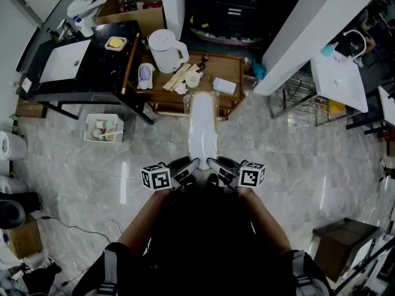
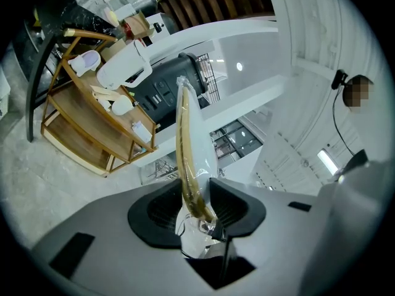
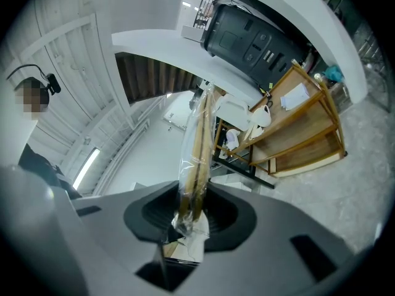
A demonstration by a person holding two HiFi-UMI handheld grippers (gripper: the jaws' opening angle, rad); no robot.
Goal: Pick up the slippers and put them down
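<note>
A wooden shelf at the far side carries a white kettle. Near it, over the floor, the slippers sit in a clear plastic bag. The left gripper and right gripper both clench the bag's near end. To the left, a white basket holds small cups.

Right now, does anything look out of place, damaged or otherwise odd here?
Only mildly: the slippers are wrapped in clear plastic, and both the left tool and the right tool clamp the packet's near end, so it sticks out unsupported above the floor. Nothing looks spilled or broken.
</note>
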